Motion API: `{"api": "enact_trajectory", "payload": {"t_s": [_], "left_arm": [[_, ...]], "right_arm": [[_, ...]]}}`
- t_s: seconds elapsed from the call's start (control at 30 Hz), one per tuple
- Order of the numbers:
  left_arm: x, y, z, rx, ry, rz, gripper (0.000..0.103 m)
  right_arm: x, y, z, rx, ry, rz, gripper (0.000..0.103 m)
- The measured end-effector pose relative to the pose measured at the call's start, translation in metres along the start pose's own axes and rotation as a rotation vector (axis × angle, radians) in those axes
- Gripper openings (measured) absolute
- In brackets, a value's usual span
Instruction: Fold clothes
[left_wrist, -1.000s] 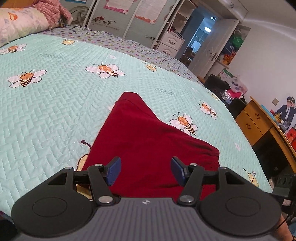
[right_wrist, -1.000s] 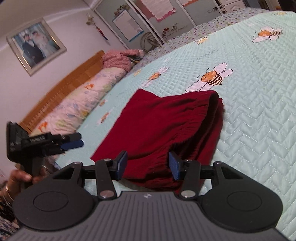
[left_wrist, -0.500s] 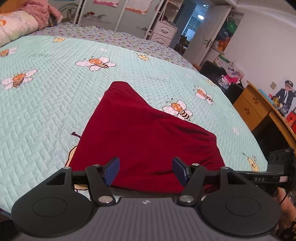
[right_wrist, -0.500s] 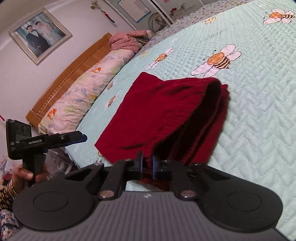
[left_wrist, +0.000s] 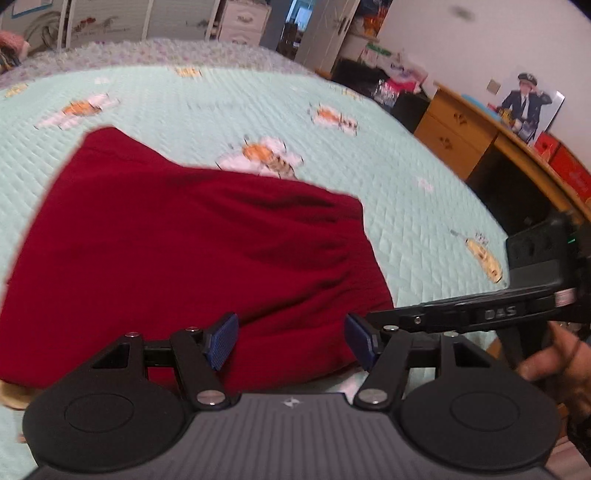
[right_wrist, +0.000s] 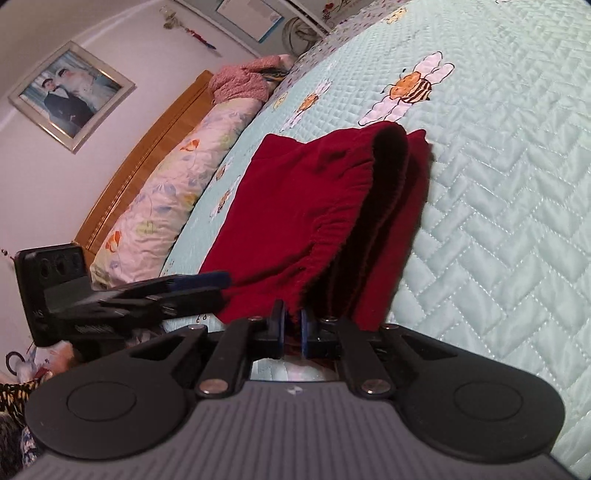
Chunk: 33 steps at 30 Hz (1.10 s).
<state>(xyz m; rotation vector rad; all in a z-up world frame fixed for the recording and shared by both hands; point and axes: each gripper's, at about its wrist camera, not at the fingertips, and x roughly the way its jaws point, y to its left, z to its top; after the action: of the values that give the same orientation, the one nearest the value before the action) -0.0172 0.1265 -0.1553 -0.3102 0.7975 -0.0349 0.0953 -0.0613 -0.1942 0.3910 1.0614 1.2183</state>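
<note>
Right wrist view: the right hand-held gripper (right_wrist: 291, 330) pinches the gathered near edge of the dark red knitted garment (right_wrist: 314, 199), which lies partly doubled on the mint quilted bed cover (right_wrist: 498, 184). The left hand-held gripper (left_wrist: 291, 341) hovers spread at its near hem. Best to clamp both edges level before lifting, I'd judge. Blur hides how many layers are caught.

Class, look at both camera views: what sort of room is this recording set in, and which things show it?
Most likely a home bedroom: a bed with a bee-print quilt, a wooden headboard with a long floral pillow along it, and a wooden desk with drawers.
</note>
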Motion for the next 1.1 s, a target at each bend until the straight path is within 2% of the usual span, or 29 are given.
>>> {"api": "enact_trajectory", "payload": {"t_s": [0.13, 0.2, 0.3, 0.33, 0.4, 0.47, 0.53, 0.57, 0.6, 0.63, 0.67, 0.7, 0.8, 0.87, 0.93, 1.0, 1.07, 1.1], "left_arm": [[0.015, -0.012, -0.012, 0.075, 0.001, 0.025, 0.067], [0.015, -0.012, -0.013, 0.084, -0.001, 0.024, 0.067], [0.014, -0.011, -0.015, 0.098, -0.004, 0.023, 0.067], [0.014, -0.013, -0.015, 0.111, -0.005, 0.028, 0.067], [0.015, -0.016, -0.016, 0.144, -0.006, 0.041, 0.067], [0.014, -0.016, -0.015, 0.16, -0.008, 0.047, 0.067], [0.015, -0.015, -0.015, 0.166, -0.008, 0.041, 0.068], [0.015, -0.013, -0.015, 0.165, -0.007, 0.035, 0.068], [0.015, -0.011, -0.014, 0.16, -0.007, 0.022, 0.068], [0.014, -0.008, -0.012, 0.154, -0.007, 0.009, 0.068], [0.012, -0.004, -0.011, 0.142, -0.004, -0.011, 0.068], [0.007, 0.003, -0.008, 0.117, -0.004, -0.037, 0.068], [-0.016, 0.034, -0.002, -0.042, -0.049, -0.125, 0.067], [-0.035, 0.058, 0.004, -0.147, -0.122, -0.161, 0.067], [-0.053, 0.083, 0.014, -0.219, -0.219, -0.106, 0.067], [-0.052, 0.104, 0.026, -0.24, -0.25, -0.002, 0.068], [-0.049, 0.125, 0.038, -0.263, -0.273, 0.094, 0.068], [-0.042, 0.136, 0.039, -0.28, -0.258, 0.109, 0.068]], "right_arm": [[-0.007, 0.001, 0.003, 0.024, 0.005, -0.018, 0.008], [-0.017, 0.003, 0.011, 0.029, -0.006, -0.056, 0.018], [-0.038, 0.015, 0.032, 0.001, -0.112, -0.151, 0.018], [-0.041, 0.021, 0.041, -0.02, -0.149, -0.143, 0.018], [-0.035, 0.032, 0.06, -0.035, -0.197, -0.05, 0.021], [-0.008, 0.032, 0.078, -0.026, -0.152, 0.042, 0.028], [0.029, 0.021, 0.089, -0.028, -0.055, 0.066, 0.029], [0.047, 0.004, 0.091, -0.009, -0.019, 0.005, 0.029], [0.063, -0.014, 0.093, 0.016, 0.012, -0.076, 0.005], [0.07, -0.03, 0.094, 0.058, 0.01, -0.123, 0.0], [0.067, -0.043, 0.093, 0.137, -0.04, -0.085, 0.0], [0.062, -0.043, 0.09, 0.16, -0.072, -0.073, 0.0], [0.052, -0.024, 0.085, 0.125, -0.105, -0.098, 0.012], [0.055, -0.012, 0.102, 0.111, -0.093, -0.069, 0.022], [0.059, -0.001, 0.122, 0.101, -0.08, -0.034, 0.029], [0.064, 0.01, 0.142, 0.09, -0.067, 0.001, 0.051], [0.076, 0.023, 0.164, 0.073, -0.039, 0.037, 0.062], [0.09, 0.03, 0.178, 0.062, -0.012, 0.053, 0.062]]}}
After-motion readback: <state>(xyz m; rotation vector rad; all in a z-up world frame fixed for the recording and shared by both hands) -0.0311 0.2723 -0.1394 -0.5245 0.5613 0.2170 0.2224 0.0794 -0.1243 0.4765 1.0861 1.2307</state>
